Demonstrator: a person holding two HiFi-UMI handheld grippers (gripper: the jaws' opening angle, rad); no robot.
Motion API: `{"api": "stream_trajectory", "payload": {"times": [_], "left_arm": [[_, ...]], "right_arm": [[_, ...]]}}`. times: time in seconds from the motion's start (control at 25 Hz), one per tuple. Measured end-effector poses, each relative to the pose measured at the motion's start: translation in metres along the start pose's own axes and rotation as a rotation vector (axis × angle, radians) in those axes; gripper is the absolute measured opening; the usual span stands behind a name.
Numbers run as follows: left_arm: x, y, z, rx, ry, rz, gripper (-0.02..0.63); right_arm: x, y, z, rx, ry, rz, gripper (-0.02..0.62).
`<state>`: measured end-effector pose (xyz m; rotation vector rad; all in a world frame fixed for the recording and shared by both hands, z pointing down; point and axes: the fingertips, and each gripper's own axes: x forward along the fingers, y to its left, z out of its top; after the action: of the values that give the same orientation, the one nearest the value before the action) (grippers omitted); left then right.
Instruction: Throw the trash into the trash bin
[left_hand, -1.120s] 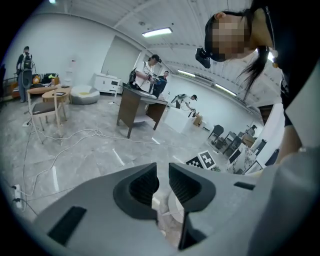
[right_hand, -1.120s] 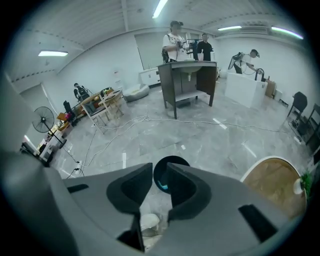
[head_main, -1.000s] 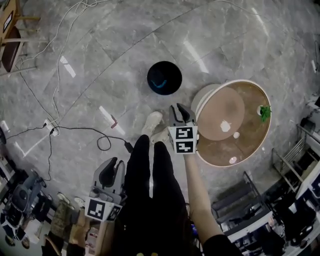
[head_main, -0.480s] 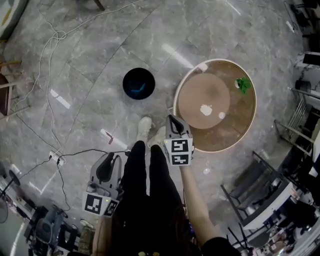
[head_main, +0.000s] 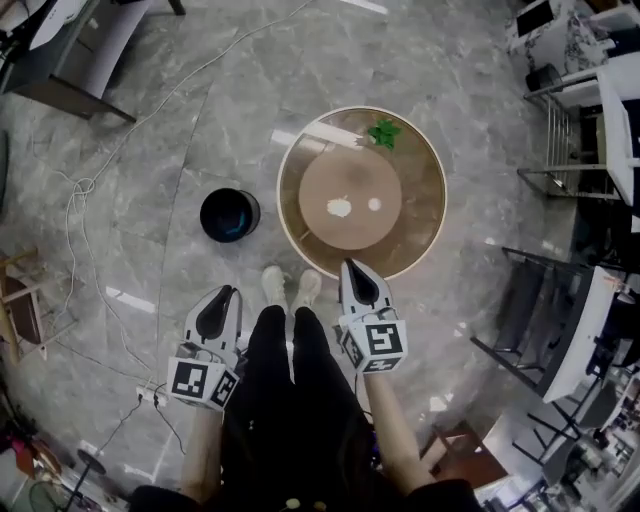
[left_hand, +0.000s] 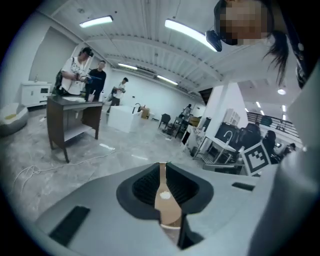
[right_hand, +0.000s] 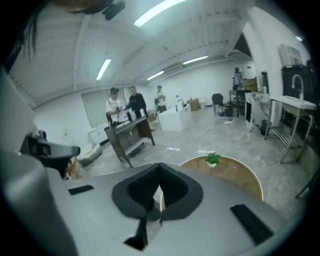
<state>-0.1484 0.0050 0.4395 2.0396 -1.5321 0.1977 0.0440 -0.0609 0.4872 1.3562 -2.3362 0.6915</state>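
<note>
Wooden table (head_main: 425, 205) (plant (head_main: 383, 132) atop) — beside bin (head_main: 229, 215)

My right gripper (right_hand: 159, 170) is covering the near edge of the round brown wooden table (right_hand: 235, 175); its small white scraps (head_main: 339, 208) are looking unidentifiable

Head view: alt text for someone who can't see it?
A person stands at a round wooden table, left gripper and right gripper both empty. On the table: two white trash scraps and a small potted plant. A black trash bin stands on the floor left of the table.
</note>
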Motion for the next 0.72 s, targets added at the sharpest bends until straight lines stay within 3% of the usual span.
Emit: {"api": "stream_trajectory", "payload": {"times": [0.12,0.4,0.72], "left_arm": [[0.010,-0.043,0.033,0.102,-0.037,-0.092,0.037],[0.005,-0.117,0.096,0.321,-0.146,-0.222,0.028],[-0.013,-0.156,0.153,0.332,-0.298,-0.317,0.027]], "right_arm": [[-0.063,-0.011,0.043,0.100,-0.143,-0.031,0.003],[-0.175,-0.010,0.103,0.165,-0.352,-0.089,0.003],[-0.237,0.002,0.158,0.057,-0.535,-0.147,0.003]]}}
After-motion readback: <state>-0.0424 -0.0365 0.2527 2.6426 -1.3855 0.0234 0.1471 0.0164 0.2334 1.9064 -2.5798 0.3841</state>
